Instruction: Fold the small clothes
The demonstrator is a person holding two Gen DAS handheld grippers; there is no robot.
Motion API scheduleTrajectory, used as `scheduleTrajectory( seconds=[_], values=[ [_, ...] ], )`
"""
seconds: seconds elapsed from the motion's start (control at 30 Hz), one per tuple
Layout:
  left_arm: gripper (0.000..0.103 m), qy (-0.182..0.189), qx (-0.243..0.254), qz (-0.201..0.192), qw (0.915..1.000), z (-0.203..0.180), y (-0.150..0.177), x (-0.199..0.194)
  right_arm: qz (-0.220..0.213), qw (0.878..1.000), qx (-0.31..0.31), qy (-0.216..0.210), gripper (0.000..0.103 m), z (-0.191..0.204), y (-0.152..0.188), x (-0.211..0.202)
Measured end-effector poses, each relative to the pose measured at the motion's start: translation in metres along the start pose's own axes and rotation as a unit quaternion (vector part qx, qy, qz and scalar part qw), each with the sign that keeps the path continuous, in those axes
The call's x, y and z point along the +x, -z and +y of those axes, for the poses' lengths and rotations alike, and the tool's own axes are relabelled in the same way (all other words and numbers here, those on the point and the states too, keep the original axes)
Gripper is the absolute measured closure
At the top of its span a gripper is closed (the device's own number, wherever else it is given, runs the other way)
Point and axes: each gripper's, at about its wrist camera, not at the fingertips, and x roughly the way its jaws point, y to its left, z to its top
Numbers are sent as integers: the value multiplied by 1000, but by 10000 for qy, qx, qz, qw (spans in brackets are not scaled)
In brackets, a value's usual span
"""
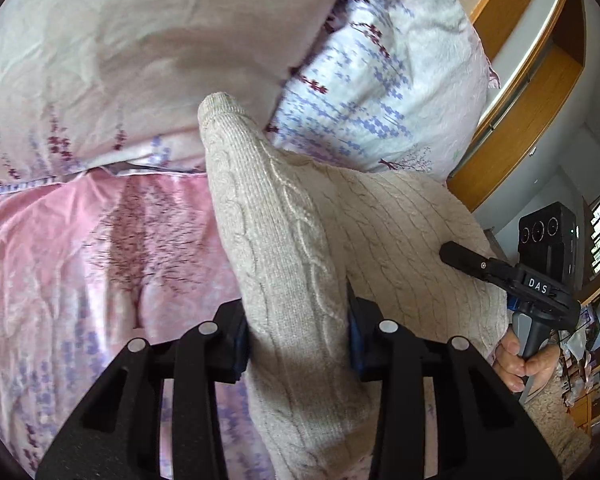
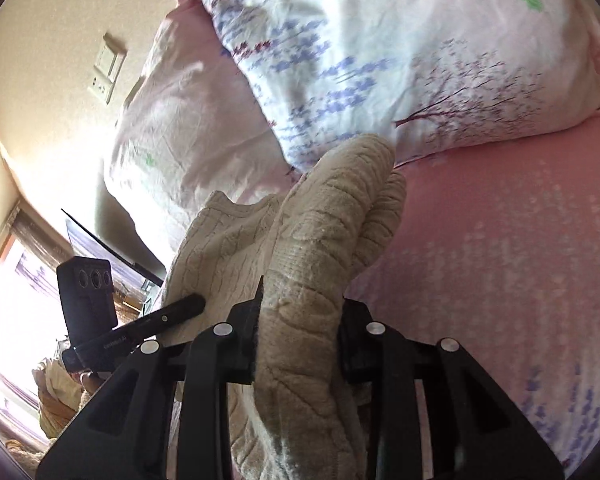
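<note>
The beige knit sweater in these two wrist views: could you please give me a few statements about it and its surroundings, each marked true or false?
1. The left gripper is clamped on a fold of the beige cable-knit sweater. True.
2. The right gripper is open and holds nothing. False: its jaws pinch bunched sweater fabric.
3. The sweater is over a pink floral bedsheet. True.
4. The pillow behind the sweater is plain dark blue. False: it is pale with purple flowers.

Left gripper [image 1: 296, 344]: matte blk linkage arms, round silver pins, blue pads. Right gripper [image 2: 298, 346]: same blk build w/ silver pins; white "DAS" lettering, 3-lens blk camera box, grey handle.
</note>
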Motion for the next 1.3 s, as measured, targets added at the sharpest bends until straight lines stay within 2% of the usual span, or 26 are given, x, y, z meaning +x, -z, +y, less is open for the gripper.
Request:
scheduleTrajectory(
  seconds=[0.07,0.13,0.17,0.23,0.27,0.37,0.4,0.47,0.5,0.53,0.57,0.6,0.63,0.73,0.8,0.93,0.97,1.03,1.1,1.17,1.23,1.27,1.3],
  values=[
    [63,-120,-87,109,9998,24,1,-3,215,9997,-50,110,74,4,8,21],
    [60,-222,-406,344,9983,50,6,8,485,9978,134,434,72,-5,17,45],
    [53,-131,-619,343,9974,61,10,12,540,9971,257,467,67,-12,20,51],
    [50,39,-862,257,9959,72,15,8,598,9962,570,265,64,-21,18,46],
    [48,-70,-808,153,9966,69,15,3,593,9957,646,287,61,-24,16,40],
    [50,-619,-267,-462,9967,48,12,-25,97,9966,743,345,58,-28,4,10],
    [50,-671,-108,-652,9956,39,12,-34,-21,9965,779,318,58,-30,0,3],
    [49,-519,171,-900,9944,19,11,-47,-2,9961,845,245,58,-30,-4,4],
    [47,-404,325,-918,9944,7,11,-49,123,9964,810,202,61,-29,-5,10],
    [46,-306,470,-864,9947,-3,13,-49,257,9969,725,153,69,-29,-4,15],
    [45,-242,629,-748,9949,-15,15,-42,317,9975,575,248,90,-25,-5,22],
    [45,-209,761,-616,9950,-21,18,-36,226,9977,352,537,93,-18,-6,27],
    [45,-194,855,-477,9950,-28,21,-27,90,9968,285,737,94,-16,-7,25],
    [45,-199,956,-107,9952,-33,31,-4,-80,9918,602,1123,94,-32,-7,21],
    [49,-288,1032,-66,9942,-30,42,-3,58,9890,672,1314,95,-41,-5,25],
    [48,-552,1199,-134,9912,-35,47,-1,180,9867,418,1564,93,-35,-5,28],
    [46,-545,1160,-184,9916,-36,48,-6,122,9871,334,1561,90,-30,-5,21],
    [42,-541,1065,-327,9923,-36,52,-19,-3,9873,183,1577,75,-22,1,4],
    [29,-708,1028,-477,9910,-37,58,-33,-190,9863,10,1638,44,-14,10,-17],
    [25,-903,956,-615,9894,-34,68,-48,-385,9851,-155,1670,38,-6,22,-37],
    [20,-1043,760,-691,9892,-28,81,-60,-505,9825,-296,1770,23,3,37,-51],
    [17,-1113,629,-717,9892,-25,87,-65,-562,9803,-358,1858,9,7,43,-56],
    [17,-1159,516,-735,9892,-22,94,-69,-677,9764,-455,2002,3,13,53,-62]
  ],
)
